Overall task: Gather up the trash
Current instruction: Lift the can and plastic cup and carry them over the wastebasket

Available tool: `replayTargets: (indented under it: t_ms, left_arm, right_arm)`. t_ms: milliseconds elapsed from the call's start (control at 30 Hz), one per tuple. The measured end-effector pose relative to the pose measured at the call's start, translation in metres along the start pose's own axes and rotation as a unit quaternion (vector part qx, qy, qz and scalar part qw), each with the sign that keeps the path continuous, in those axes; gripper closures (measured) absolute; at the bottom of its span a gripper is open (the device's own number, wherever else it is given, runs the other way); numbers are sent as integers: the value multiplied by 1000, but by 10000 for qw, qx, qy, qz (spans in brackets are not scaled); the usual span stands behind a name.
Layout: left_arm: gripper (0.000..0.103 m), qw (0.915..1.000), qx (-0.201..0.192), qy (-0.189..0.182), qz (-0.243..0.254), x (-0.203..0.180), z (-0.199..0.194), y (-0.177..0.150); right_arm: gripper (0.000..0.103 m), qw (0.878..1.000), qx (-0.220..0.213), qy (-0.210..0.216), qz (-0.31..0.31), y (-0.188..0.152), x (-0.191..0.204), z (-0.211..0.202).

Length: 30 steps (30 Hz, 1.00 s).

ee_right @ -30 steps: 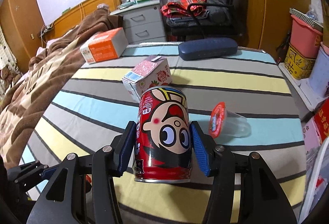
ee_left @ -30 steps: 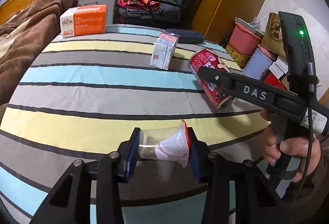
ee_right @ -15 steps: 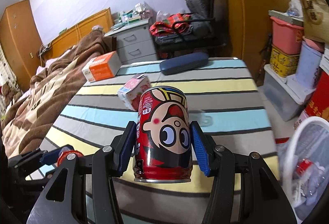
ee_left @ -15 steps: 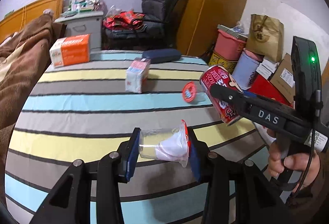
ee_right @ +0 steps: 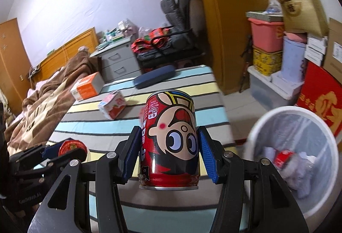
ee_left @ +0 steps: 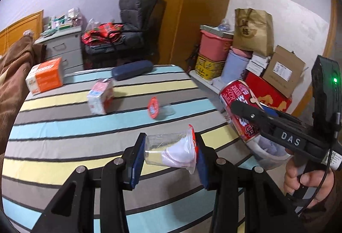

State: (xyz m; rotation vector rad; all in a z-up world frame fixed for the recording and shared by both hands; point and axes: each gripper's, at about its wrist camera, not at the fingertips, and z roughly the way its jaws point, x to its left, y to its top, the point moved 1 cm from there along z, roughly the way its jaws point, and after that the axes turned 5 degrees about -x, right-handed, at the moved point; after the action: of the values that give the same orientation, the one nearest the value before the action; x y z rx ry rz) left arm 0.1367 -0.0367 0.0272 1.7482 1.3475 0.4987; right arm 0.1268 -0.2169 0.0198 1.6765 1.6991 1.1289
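The left claw (ee_left: 168, 157) grips a clear cup (ee_left: 168, 152) lying sideways between its pads, above the striped bed (ee_left: 64, 126). The right claw (ee_right: 170, 157) clamps a red can (ee_right: 171, 141) upside down, beside a white bin (ee_right: 292, 160) that holds crumpled trash. Farther on the bed lie another cup (ee_left: 159, 107), a carton (ee_left: 100, 99), an orange box (ee_left: 44, 77) and a blue case (ee_left: 132, 69).

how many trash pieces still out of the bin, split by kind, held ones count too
red drink can: 1, in the right claw
clear plastic cups: 2, one in the left claw, one on the bed
small cartons: 1
total: 4
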Motion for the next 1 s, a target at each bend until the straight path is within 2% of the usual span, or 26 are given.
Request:
replayTargets:
  t_ms: [300,600,767,1000]
  left_arm:
    - [58,9983,-13,-404,410,-57,16,12]
    - [58,9931,98,-876,771,-117,42,21]
    - [58,9888,249,-1186,876,-144,59,21]
    - [58,9835,493,-1400,1037,-176,86,17]
  right_arm:
    - [49,9983,-182,-492,271,-3,-42,-27]
    - [49,9921,-301,-1038,643,-8,-91,-52]
    - [49,9869,-248,-1335,872,-12,-115,-57]
    - [49,9792,-8,-1718,1077,-22,-145,-53]
